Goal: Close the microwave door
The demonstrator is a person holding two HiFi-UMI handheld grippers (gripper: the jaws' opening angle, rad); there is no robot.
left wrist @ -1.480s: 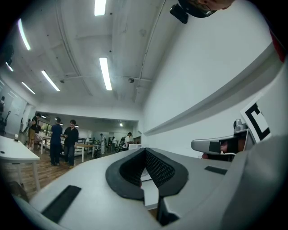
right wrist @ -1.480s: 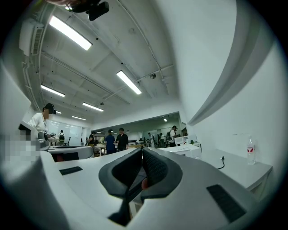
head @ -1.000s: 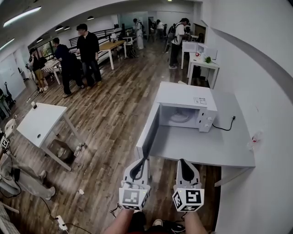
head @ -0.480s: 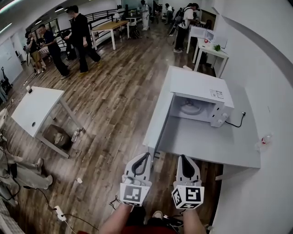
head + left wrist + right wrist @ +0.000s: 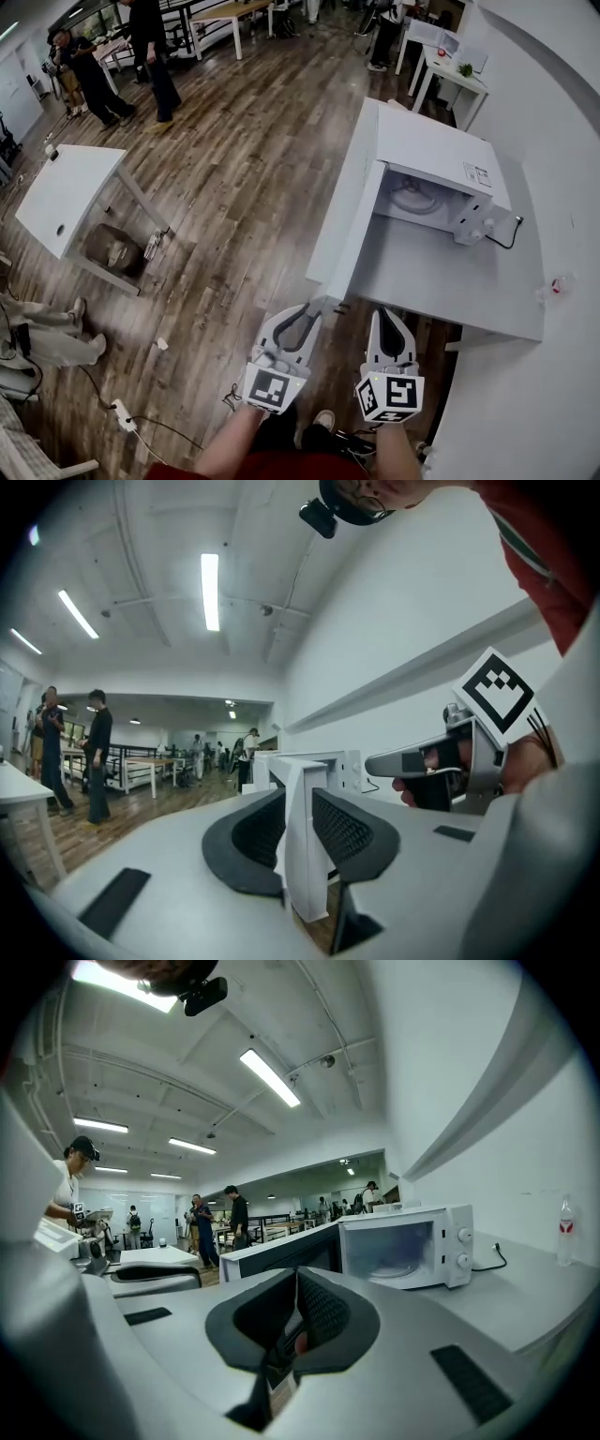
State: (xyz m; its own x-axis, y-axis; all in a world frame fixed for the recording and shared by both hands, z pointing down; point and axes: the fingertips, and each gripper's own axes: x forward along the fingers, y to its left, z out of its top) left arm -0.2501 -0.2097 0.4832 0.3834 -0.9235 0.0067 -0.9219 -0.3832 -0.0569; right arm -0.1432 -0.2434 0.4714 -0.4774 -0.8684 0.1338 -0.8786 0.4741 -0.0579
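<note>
A white microwave [image 5: 441, 155] stands on a pale table [image 5: 450, 281] by the right wall. Its door [image 5: 349, 216] is swung wide open toward me, and the glass plate inside shows. My left gripper [image 5: 312, 314] is just short of the door's free end. Its jaws are opening, and in the left gripper view the white door edge [image 5: 305, 874] shows in the gap of the left gripper [image 5: 298, 808] without the pads pressing on it. My right gripper [image 5: 390, 323] hovers at the table's near edge, shut and empty. In the right gripper view the microwave [image 5: 412, 1246] lies beyond the right gripper [image 5: 296, 1312].
A small white table [image 5: 66, 192] with a box [image 5: 112, 248] under it stands at the left on the wooden floor. A power strip [image 5: 122, 412] lies near my feet. A bottle [image 5: 555, 286] stands by the wall. People [image 5: 150, 47] stand far back.
Both grippers have moved forward and lower toward the open door, which now fills more of the head view. The left jaws have parted from shut.
</note>
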